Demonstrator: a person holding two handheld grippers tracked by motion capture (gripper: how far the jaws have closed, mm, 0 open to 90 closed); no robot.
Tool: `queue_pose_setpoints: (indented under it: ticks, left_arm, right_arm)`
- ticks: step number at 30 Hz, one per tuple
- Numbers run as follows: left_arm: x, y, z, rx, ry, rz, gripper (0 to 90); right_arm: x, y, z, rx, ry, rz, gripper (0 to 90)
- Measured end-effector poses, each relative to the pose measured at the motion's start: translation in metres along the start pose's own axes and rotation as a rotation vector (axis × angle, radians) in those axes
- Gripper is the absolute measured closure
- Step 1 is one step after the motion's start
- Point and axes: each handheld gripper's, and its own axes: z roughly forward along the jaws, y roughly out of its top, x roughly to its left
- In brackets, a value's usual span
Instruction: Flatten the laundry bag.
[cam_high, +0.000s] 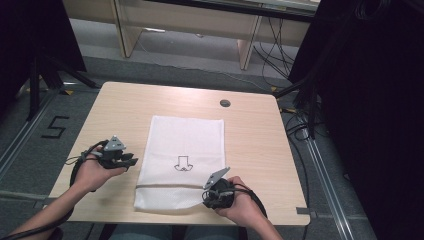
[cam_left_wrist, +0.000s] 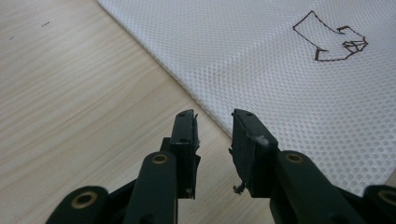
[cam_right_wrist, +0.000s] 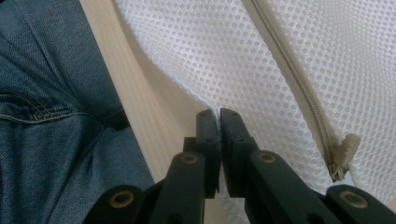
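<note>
From the high view, a white mesh bag (cam_high: 182, 160) lies flat mid-table, the left gripper (cam_high: 131, 161) just beside its left edge. In the left gripper view its jaws stand spread, empty. In the right gripper view the right gripper (cam_right_wrist: 219, 114) pinches the bag's near corner; next likely needs the zipper pull (cam_right_wrist: 344, 147) gripped

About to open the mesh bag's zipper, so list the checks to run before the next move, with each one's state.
1. Right gripper shut on mesh bag corner: ok.
2. Left gripper open, nothing between its jaws: ok.
3. Zipper pull in sight, ungripped: ok.
4. Zipper fully closed: cannot tell.
5. Bag flat on table: ok, near corner lifted.
6. Bag's contents: cannot tell.
</note>
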Motion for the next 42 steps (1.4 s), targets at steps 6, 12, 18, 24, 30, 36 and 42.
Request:
queue_pose_setpoints:
  ticks: [6, 12, 18, 24, 30, 36, 42]
  left_arm:
    - [-0.006, 0.001, 0.001, -0.005, -0.012, -0.002, 69.3]
    - [-0.011, 0.002, 0.002, -0.009, -0.019, 0.020, 68.7]
    - [-0.019, 0.003, 0.005, -0.019, -0.033, 0.000, 67.0]
    - [-0.022, 0.003, 0.005, -0.008, -0.041, 0.032, 65.8]
    - [-0.021, 0.003, 0.006, -0.008, -0.042, 0.024, 65.4]
    - [-0.027, 0.004, 0.006, -0.032, -0.073, -0.008, 65.9]
    - [-0.046, 0.009, 0.004, -0.027, -0.163, 0.010, 77.9]
  right_arm:
    - [0.005, 0.002, 0.004, 0.007, 0.013, -0.009, 86.8]
    - [0.005, 0.001, 0.005, 0.010, 0.016, -0.007, 85.7]
    - [0.007, 0.000, 0.008, 0.021, 0.018, -0.003, 83.8]
    - [0.009, -0.001, 0.009, 0.016, 0.031, 0.015, 74.6]
    - [0.007, -0.002, -0.004, -0.055, 0.056, 0.081, 62.4]
    - [-0.014, -0.009, -0.024, -0.158, -0.021, 0.187, 61.3]
    - [-0.037, -0.025, -0.022, -0.093, -0.117, 0.332, 84.8]
